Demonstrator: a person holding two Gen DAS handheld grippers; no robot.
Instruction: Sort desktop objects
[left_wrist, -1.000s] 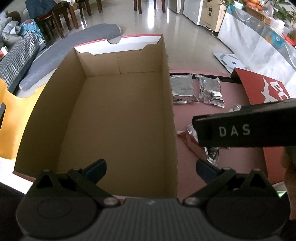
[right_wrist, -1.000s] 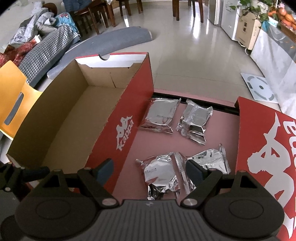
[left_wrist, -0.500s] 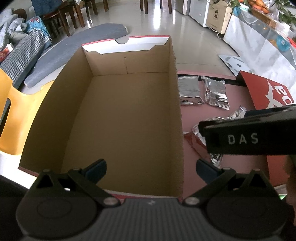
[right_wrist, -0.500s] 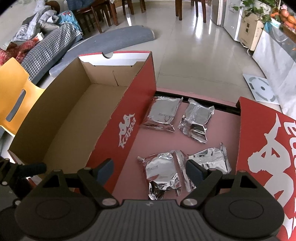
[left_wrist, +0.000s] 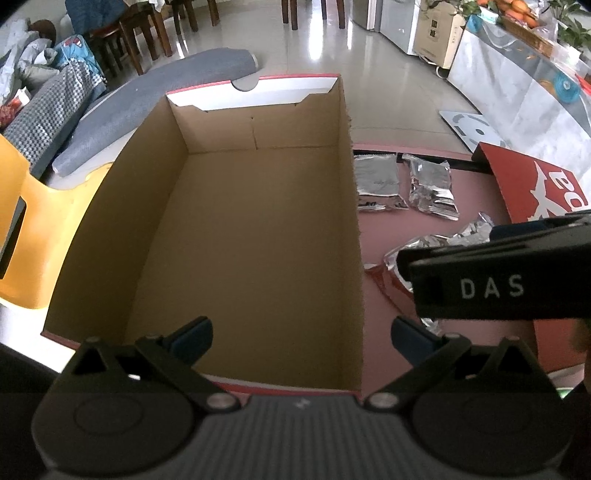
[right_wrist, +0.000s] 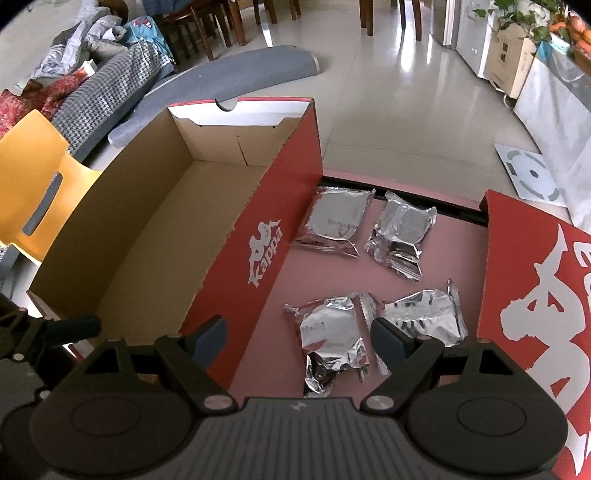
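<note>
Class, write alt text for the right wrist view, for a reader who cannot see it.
Four silver foil packets lie on a pink table beside an empty open red shoebox. The right gripper hovers open above the nearest packet, holding nothing.

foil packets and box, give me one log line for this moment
box: empty | foil packets: four on table | right gripper: open above packets | left gripper: open over box

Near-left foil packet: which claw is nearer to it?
Right. The right claw hangs open directly over the near-left foil packet; the left claw hangs open over the cardboard box, beyond its side wall.
</note>
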